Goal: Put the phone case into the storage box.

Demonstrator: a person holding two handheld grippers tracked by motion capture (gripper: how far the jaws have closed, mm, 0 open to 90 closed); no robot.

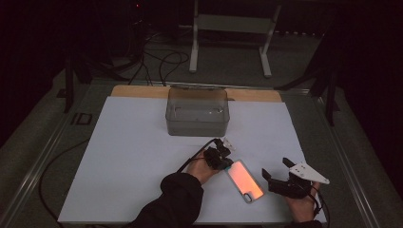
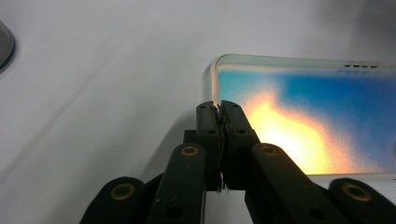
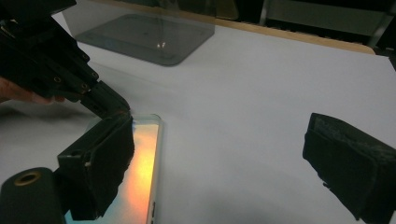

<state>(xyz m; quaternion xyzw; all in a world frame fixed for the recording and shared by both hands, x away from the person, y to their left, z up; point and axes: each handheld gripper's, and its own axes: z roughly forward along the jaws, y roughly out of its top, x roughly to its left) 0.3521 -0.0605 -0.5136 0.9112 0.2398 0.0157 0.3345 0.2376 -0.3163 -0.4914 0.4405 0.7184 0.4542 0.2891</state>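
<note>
Phone between both tools, box behind it

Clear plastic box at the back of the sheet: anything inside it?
The clear plastic box looks empty: its floor shows through the walls in the high view and the right gripper view, with a few bright glints. Its tinted walls and dim light could hide something small.

There is one flat phone with a glowing orange screen. There is one clear grey plastic box. There are two black grippers: one left, one right.
</note>
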